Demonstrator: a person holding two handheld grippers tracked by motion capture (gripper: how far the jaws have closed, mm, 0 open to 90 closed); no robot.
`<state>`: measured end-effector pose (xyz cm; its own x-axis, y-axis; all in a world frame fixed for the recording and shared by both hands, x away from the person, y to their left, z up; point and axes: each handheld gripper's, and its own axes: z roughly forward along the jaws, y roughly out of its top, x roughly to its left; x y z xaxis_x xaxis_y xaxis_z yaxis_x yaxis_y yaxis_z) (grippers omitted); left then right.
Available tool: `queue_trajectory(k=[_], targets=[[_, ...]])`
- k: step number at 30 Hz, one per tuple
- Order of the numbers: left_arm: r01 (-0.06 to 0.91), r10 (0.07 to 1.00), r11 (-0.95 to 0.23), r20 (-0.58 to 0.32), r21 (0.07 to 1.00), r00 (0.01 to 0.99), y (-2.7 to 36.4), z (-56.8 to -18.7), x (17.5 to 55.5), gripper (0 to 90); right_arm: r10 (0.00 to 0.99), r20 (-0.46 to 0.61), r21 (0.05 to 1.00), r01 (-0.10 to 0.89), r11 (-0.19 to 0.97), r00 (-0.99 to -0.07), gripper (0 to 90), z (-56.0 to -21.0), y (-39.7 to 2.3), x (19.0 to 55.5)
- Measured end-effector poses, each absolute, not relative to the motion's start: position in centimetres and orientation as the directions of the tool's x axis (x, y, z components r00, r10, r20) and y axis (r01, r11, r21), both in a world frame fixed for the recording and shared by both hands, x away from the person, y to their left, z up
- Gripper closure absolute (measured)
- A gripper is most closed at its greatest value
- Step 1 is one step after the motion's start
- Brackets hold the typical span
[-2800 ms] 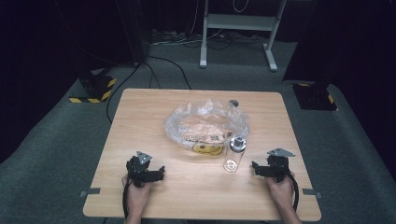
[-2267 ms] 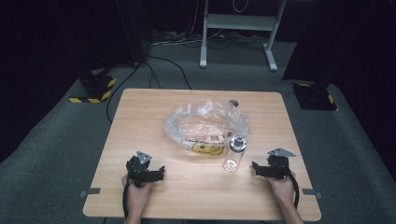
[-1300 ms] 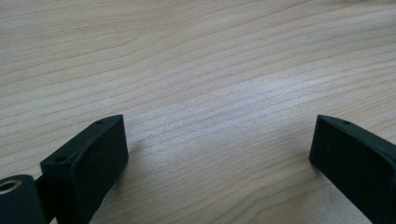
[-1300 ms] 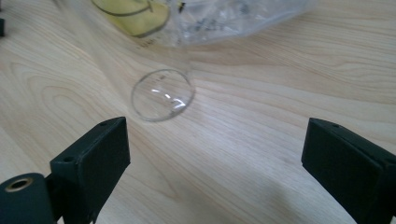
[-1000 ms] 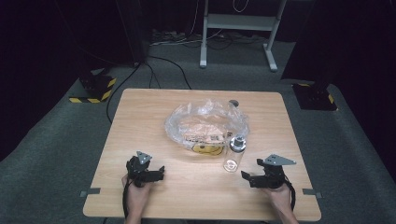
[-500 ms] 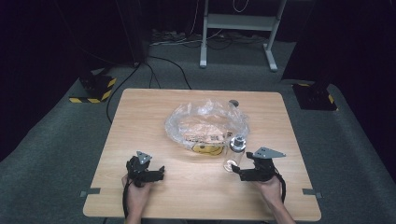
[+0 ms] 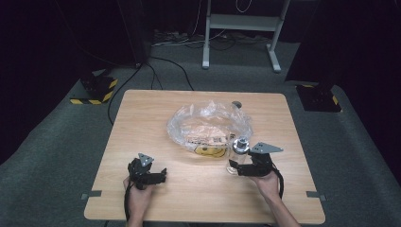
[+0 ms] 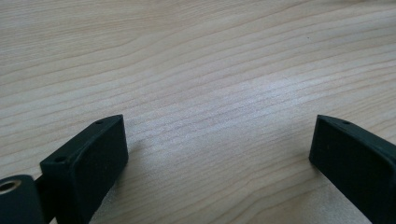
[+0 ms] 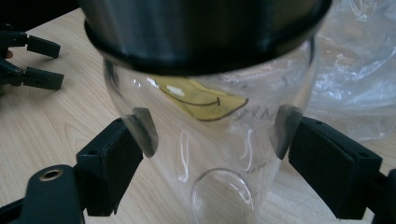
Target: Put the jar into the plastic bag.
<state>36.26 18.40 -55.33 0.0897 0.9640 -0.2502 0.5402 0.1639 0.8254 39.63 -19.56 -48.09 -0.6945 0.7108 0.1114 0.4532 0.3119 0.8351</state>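
A clear glass jar with a silver metal lid stands upright on the wooden table, just right of a crumpled clear plastic bag with a yellow smiley print. My right gripper reaches in from the right around the jar's lower half. Its jaws have just been closing. In the right gripper view both pads lie against the glass walls of the jar, below the lid. My left gripper rests at the front left, open over bare wood.
A small grey round piece lies on the table behind the bag. Beyond the far edge stand a metal frame's legs, floor cables and black stands with yellow striping. The other hand's gripper lies off to the left.
My right gripper has moved left and slightly up to the jar, and its jaws have come in around it. The left gripper, jar and bag have stayed put.
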Motion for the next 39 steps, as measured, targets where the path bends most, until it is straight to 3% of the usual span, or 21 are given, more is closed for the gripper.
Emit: queue_trajectory(k=[18, 39], targets=[[0.540, 0.964, 0.164, -0.251, 0.825, 0.090, 18.4, -55.3, 36.3, 4.6, 0.708, 0.054, 0.859, 0.395, 0.327, -0.704, 30.0, -47.3, -18.7, 39.8], [0.543, 0.964, 0.161, -0.249, 0.824, 0.091, 18.4, -55.3, 36.3, 4.6, 0.695, 0.029, 0.858, 0.374, 0.352, -0.719, 31.8, -46.7, -18.9, 39.8]])
